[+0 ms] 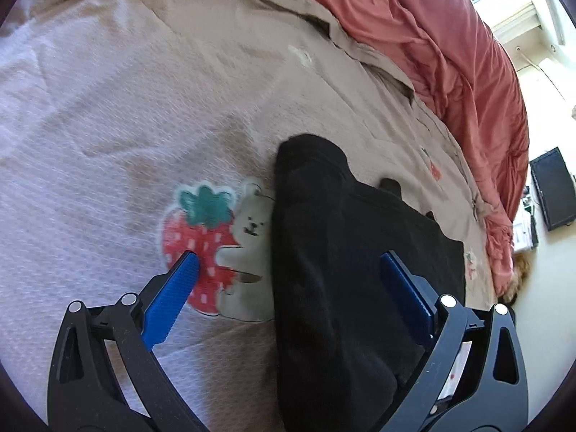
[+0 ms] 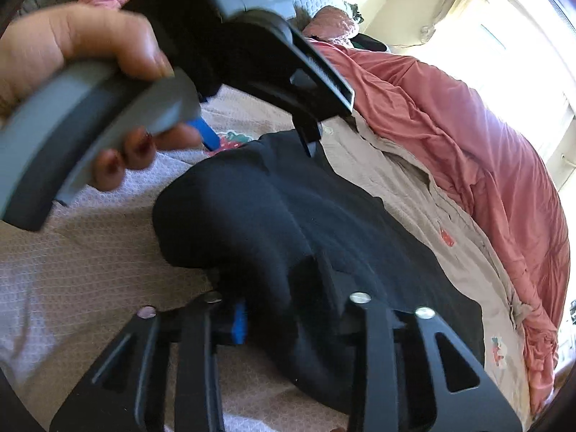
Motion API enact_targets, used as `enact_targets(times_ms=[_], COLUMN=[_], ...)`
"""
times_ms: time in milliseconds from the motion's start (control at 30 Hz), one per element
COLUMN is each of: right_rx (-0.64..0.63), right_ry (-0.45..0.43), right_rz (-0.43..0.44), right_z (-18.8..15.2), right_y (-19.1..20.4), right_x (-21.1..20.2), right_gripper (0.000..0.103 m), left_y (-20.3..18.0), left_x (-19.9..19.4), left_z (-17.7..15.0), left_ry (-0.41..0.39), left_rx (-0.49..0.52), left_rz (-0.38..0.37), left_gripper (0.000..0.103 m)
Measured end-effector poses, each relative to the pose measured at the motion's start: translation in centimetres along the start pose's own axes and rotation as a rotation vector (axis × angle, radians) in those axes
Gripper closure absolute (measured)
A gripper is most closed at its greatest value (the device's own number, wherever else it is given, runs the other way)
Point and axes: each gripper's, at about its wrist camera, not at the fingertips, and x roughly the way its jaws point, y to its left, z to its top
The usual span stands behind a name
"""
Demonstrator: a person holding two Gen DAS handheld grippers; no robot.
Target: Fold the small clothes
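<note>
Right tongs (image 2: 288, 320) at lower centre pinch our black garment (image 2: 324, 223); left tongs (image 1: 288, 288) gape empty, so cloth may bunch unevenly.

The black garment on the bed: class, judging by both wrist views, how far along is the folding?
Done: the black garment lies on the quilt, partly bunched, with no neat fold visible. In hand: the right gripper has pinched its near edge, while the left gripper hangs open astride its other edge. Left: gripping that side, then folding and flattening.
</note>
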Motion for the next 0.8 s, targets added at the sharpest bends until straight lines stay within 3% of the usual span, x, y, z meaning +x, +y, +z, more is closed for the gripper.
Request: enact_targets(times_ms=[133, 167, 200, 300, 367, 433, 533, 667, 800], right_rx=[0.028, 0.034, 0.041, 0.064, 0.073, 0.081, 0.086, 0.097, 0.119], right_ry=[-0.015, -0.018, -0.019, -0.019, -0.022, -0.021, -0.014, -0.029, -0.046], right_rz=[0.013, 0.014, 0.016, 0.028, 0.028, 0.028, 0.027, 0.016, 0.006], right_z=[0.2, 0.2, 0.2, 0.2, 0.2, 0.1, -0.1, -0.3, -0.7], right_y=[-0.6, -0.7, -0.8, -1.0, -1.1, -1.1, -1.1, -1.6, -2.7], right_x=[-0.4, -0.5, -0.5, -0.6, -0.7, -0.7, -0.7, -1.5, -2.7], right_gripper=[0.081, 0.081, 0.081, 0.081, 0.081, 0.081, 0.081, 0.082, 0.083], left_y=[-0.5, -0.5, -0.5, -0.8, -1.4, -2.4, -3.7, -5.0, -6.2], left_x=[0.6, 0.7, 0.9, 1.5, 2.0, 2.5, 2.8, 1.9, 0.7], left_z=[-0.1, 0.0, 0.0, 0.0, -0.3, -0.8, -1.6, -1.9, -2.7], left_ry=[0.003, 0.004, 0.007, 0.035, 0.064, 0.070, 0.074, 0.039, -0.008], left_rx=[0.010, 0.009, 0.006, -0.004, 0.003, 0.064, 0.126, 0.163, 0.178], left_rz=[-0.027, -0.032, -0.040, -0.091, -0.126, -0.089, -0.075, -0.074, -0.078], left_gripper=[0.010, 0.014, 0.019, 0.051, 0.052, 0.052, 0.063, 0.074, 0.078])
